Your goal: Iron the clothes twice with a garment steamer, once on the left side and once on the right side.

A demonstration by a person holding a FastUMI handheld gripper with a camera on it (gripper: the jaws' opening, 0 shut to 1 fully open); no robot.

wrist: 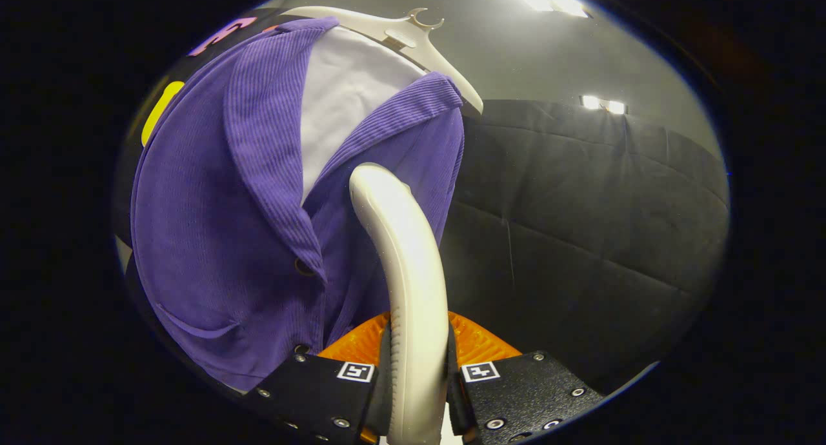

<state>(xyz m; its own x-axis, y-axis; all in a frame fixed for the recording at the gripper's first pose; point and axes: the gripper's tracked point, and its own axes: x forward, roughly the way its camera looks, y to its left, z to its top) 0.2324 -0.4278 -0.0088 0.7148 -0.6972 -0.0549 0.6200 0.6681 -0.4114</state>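
Clamped on both sides of the white garment steamer (406, 264), the claw (418, 384) holds its curved handle between the fingers. The steamer's long axis runs forward and up from the claw, its tip meeting the purple jacket (213, 226) near the front opening. The jacket hangs on a white hanger (413, 35), mostly to one side of the steamer; beyond its far edge lies open room before the dark cloth wall.

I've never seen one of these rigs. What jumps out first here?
A purple corduroy jacket over a white shirt, hung on a pale hanger, lies just beyond the tongs. The tongs are shut on the cream handle of a garment steamer, which curves up toward the jacket's front.
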